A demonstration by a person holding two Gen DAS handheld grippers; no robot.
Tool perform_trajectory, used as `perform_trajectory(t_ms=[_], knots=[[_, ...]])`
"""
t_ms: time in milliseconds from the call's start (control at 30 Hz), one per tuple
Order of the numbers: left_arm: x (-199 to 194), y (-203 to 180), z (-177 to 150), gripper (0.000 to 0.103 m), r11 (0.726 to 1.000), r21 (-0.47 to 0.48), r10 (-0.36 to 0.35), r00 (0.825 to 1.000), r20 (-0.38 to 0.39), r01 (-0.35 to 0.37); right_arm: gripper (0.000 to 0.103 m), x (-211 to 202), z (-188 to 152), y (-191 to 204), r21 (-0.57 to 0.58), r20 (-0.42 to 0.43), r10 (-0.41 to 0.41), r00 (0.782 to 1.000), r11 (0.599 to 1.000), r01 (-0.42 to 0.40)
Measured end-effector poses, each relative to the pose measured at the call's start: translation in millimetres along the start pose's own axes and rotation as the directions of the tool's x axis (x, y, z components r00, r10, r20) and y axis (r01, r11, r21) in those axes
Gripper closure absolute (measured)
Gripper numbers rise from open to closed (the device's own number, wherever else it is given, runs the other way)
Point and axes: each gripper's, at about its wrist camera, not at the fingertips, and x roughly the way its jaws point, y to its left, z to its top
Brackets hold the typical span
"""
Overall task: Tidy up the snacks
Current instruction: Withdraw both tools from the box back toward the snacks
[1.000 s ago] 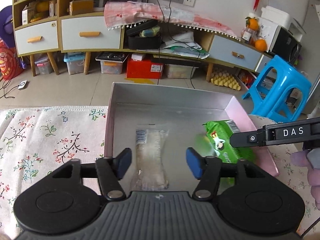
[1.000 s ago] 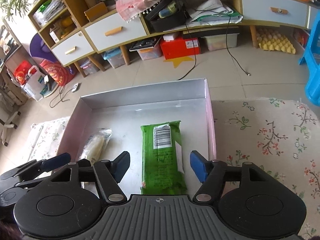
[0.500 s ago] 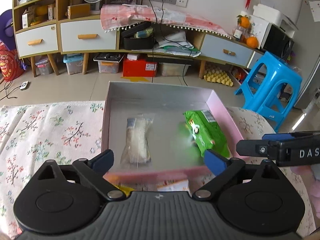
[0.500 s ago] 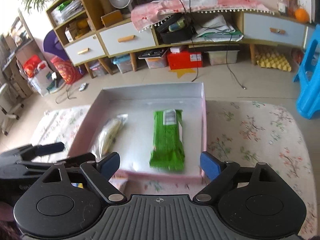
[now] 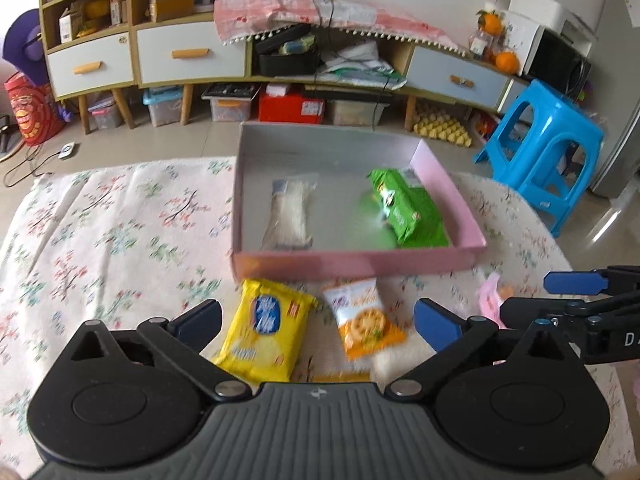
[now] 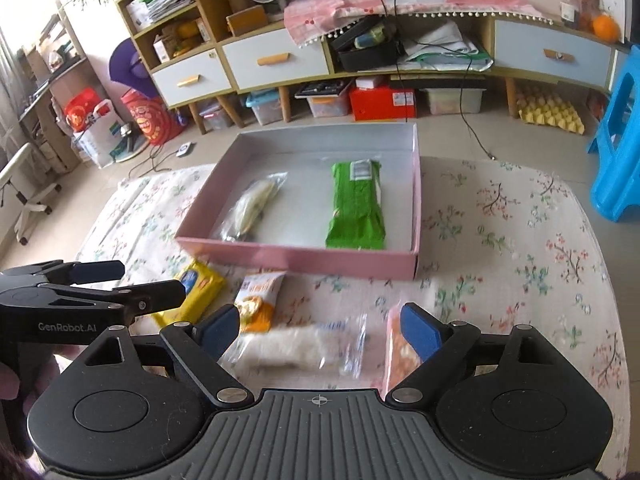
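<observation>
A pink box (image 5: pixel 360 266) on the floral cloth holds a clear white snack pack (image 5: pixel 290 212) and a green pack (image 5: pixel 408 208). My left gripper (image 5: pixel 316 320) hangs in front of the box, its jaws still opening, with nothing between the pads. Below it lie a yellow pack (image 5: pixel 266 336) and an orange cracker pack (image 5: pixel 362 326). My right gripper (image 6: pixel 320 326) is open over a clear rice-cracker pack (image 6: pixel 296 346), without touching it. A pink-orange pack (image 6: pixel 398 352) lies under its right finger. In the right wrist view the left gripper (image 6: pixel 152 280) shows at the left edge.
The floral cloth (image 5: pixel 120 232) covers the table on both sides of the box. Past the table stand a blue plastic stool (image 5: pixel 548 148) and a low sideboard with drawers (image 5: pixel 188 56). Storage bins and cables lie on the floor beyond.
Both grippers drew back from inside the box to the near side of the table and their jaws spread wider. The clear pack and the green pack stayed in the box.
</observation>
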Motion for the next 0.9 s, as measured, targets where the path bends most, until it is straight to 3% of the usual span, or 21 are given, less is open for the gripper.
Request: perform_trajectory(t_ms=[267,433,567,733,900], knots=[[-12.9,20.0,-25.9,0.000,0.988,-0.130,0.072,0.993,-0.093,-0.084,0.010,-2.0,-28.7,19.0,-0.039,-0.005,0.040,0.999,0.998,-0.040],[-17.8,42.3,-43.5,0.001,0.970,-0.231,0.048,0.988,-0.144,-0.081,0.010,2.1,-44.8,29.0,-0.092,-0.020,0.062,0.998,0.994,-0.064],[-25.8,59.9,-56.7,0.001,0.940,-0.326,0.055,0.986,-0.155,-0.103,0.010,0.7,-54.4,38.1,-0.127,-0.008,0.082,0.997,0.988,-0.082],[-31.1,72.4,-71.9,0.007,0.898,-0.427,0.025,0.983,-0.181,-0.102,0.010,2.9,-62.5,54.3,-0.166,-0.019,0.112,0.993,0.979,-0.114],[-29.8,78.2,-85.0,0.021,0.869,-0.484,0.002,0.979,-0.203,-0.102,0.010,7.5,-66.5,70.8,-0.194,-0.030,0.137,0.990,0.971,-0.140]])
